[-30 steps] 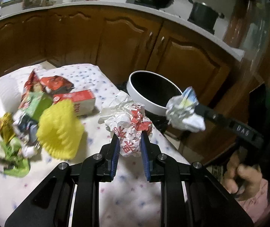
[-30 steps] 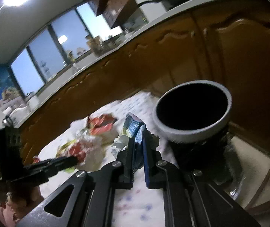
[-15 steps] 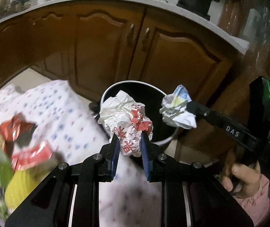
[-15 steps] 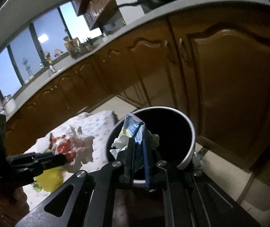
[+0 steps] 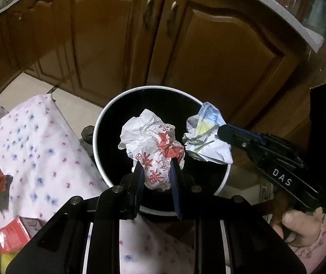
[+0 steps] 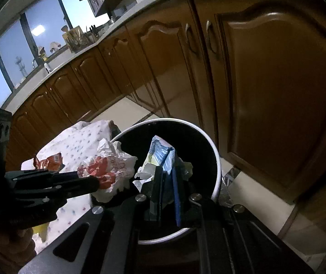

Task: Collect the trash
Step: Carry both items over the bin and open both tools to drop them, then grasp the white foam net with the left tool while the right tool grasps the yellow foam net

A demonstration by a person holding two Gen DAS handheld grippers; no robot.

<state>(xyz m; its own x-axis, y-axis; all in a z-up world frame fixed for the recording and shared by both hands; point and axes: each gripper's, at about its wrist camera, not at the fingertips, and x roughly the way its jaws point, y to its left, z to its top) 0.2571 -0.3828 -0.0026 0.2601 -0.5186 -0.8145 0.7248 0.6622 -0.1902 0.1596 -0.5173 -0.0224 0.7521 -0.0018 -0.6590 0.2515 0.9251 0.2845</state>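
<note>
While both hang over one bin | left gripper clamps red-printed wrapper between jaws | right gripper clamps blue-yellow wrapper

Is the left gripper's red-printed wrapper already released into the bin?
No: left gripper clamps the wrapper above the bin.

My left gripper: swung its red-printed wrapper from the table to above the bin.
My right gripper: carried its blue-and-white wrapper over the bin's mouth.

Open bin mouth, cabinet doors behind
</note>
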